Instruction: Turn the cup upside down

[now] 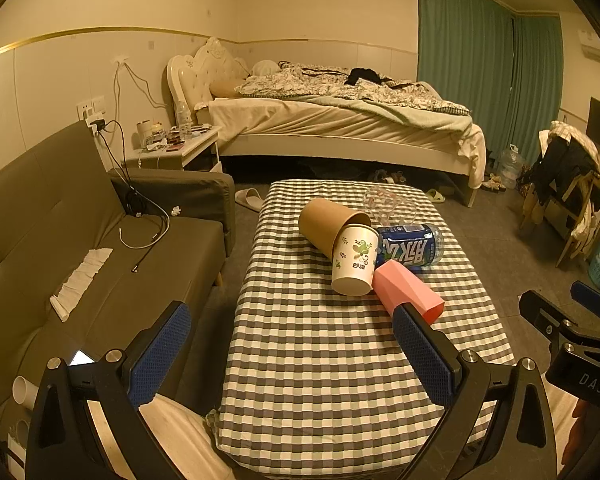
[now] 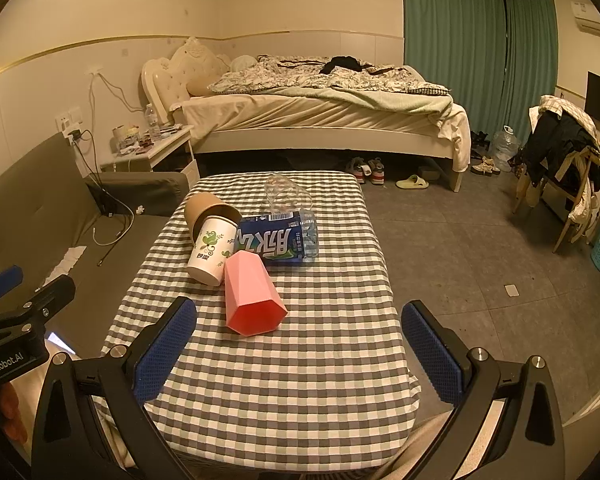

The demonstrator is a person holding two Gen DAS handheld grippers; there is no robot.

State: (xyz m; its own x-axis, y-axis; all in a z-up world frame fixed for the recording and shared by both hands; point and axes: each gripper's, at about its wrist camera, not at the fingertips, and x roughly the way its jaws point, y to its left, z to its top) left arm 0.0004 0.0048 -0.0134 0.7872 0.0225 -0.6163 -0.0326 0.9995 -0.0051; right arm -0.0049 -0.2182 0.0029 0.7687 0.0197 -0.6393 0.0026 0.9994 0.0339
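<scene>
I count three cups lying on their sides on my checked table (image 1: 340,360): a brown paper cup (image 1: 328,222), a white paper cup with a green leaf print (image 1: 355,258), and a pink faceted cup (image 1: 406,290). With them is one blue-labelled water bottle (image 1: 414,246), also on its side, and one clear plastic container (image 1: 388,202).

Taking the pink cup as my mark: the white cup lies just to its left, touching it, with its rim tucked into the brown cup's mouth behind. The bottle lies just behind the pink cup, and the clear container sits beyond the bottle, toward the bed (image 1: 340,120).

My left tool (image 1: 292,356) is spread wide and holds nothing; its right pad covers the near end of the pink cup in that view. My right tool (image 2: 300,354) is likewise wide and holds nothing.

The right view shows the pink cup's (image 2: 250,298) open mouth facing me, which the left view hides. The left view shows more of the sofa (image 1: 60,240), with one cable and a strip of tissue on its seat.
</scene>
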